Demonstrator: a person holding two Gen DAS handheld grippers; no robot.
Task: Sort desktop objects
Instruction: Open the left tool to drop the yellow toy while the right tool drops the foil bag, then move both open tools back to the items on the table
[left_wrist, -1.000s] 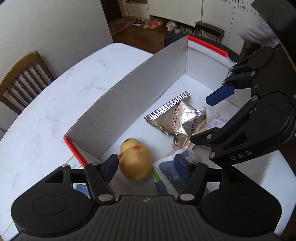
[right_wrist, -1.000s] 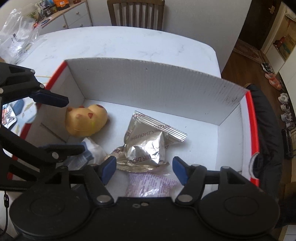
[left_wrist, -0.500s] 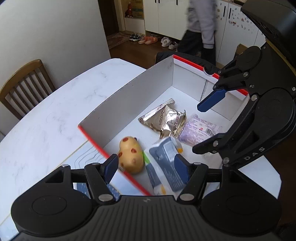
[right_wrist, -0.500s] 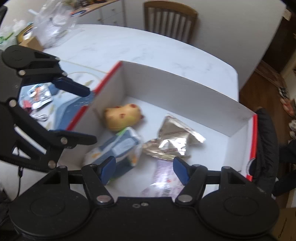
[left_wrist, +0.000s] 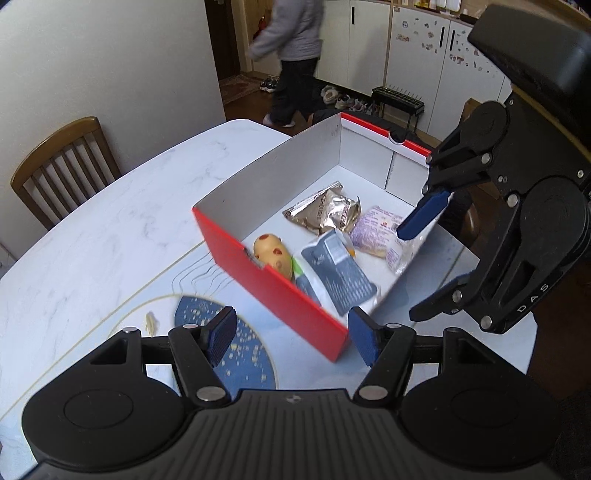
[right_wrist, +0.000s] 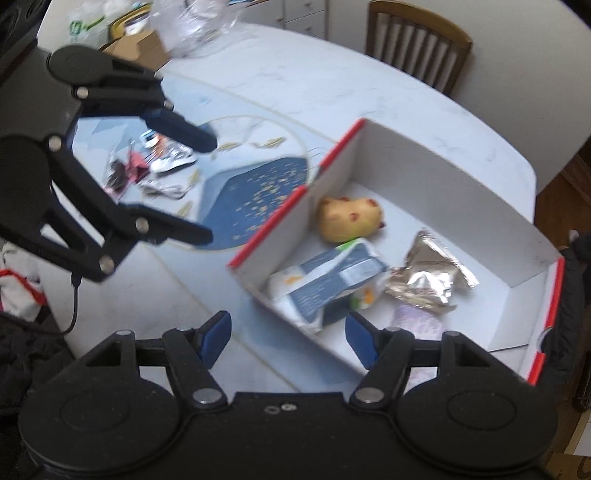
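Observation:
A red-and-white cardboard box (left_wrist: 273, 284) (right_wrist: 443, 162) stands on the white table. In it lie a yellow spotted toy (left_wrist: 271, 253) (right_wrist: 349, 219), a blue-grey pouch (left_wrist: 338, 275) (right_wrist: 328, 284), a silver foil packet (left_wrist: 323, 212) (right_wrist: 430, 277) and a purple-print packet (left_wrist: 375, 230) (right_wrist: 417, 321). My left gripper (left_wrist: 291, 338) (right_wrist: 184, 181) is open and empty, above the table short of the box's near end. My right gripper (right_wrist: 288, 341) (left_wrist: 432, 258) is open and empty, above the box's right side.
A blue patterned mat (left_wrist: 243, 350) (right_wrist: 258, 192) lies on the table beside the box. Small loose items (right_wrist: 147, 166) lie further left, with bags and a carton (right_wrist: 136, 44) behind. A wooden chair (left_wrist: 62, 166) (right_wrist: 417, 40) stands at the table's far edge. A person (left_wrist: 291, 55) walks in the background.
Both grippers have pulled back and up from inside the box, still open. The yellow toy now lies in the box, along with the blue-grey pouch. The box looks further away.

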